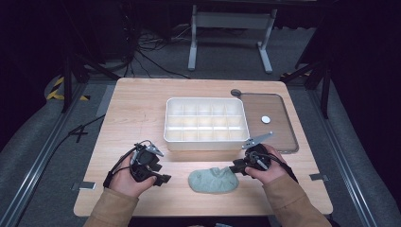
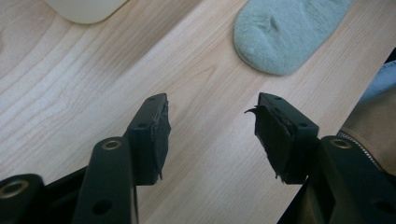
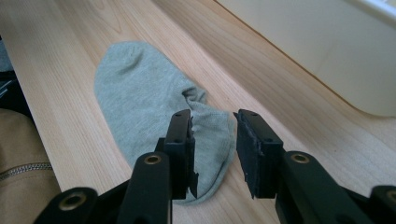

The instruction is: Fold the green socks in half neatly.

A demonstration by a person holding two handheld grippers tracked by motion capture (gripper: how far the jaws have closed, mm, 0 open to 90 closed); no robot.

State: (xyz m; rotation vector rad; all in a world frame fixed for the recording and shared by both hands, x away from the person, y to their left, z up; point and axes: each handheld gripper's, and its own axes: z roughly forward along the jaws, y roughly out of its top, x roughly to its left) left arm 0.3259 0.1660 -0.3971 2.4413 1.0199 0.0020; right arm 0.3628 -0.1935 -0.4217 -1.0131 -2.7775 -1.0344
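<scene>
A grey-green sock (image 1: 212, 180) lies flat near the table's front edge, between the two hands. My left gripper (image 1: 162, 179) is just left of it, pointing at it. In the left gripper view its jaws (image 2: 210, 135) stand open over bare wood, with the sock (image 2: 289, 32) ahead of them. My right gripper (image 1: 235, 168) is at the sock's right end. In the right gripper view it (image 3: 214, 144) hangs open over the near end of the sock (image 3: 144, 98), one finger (image 3: 180, 149) over the fabric. I cannot tell whether it touches.
A white compartment box (image 1: 206, 140) stands at mid-table, just behind both grippers; its wall (image 3: 336, 51) is close on the right gripper's side. A clear lid (image 1: 279, 130) with a small white disc (image 1: 265, 119) on it lies to the box's right.
</scene>
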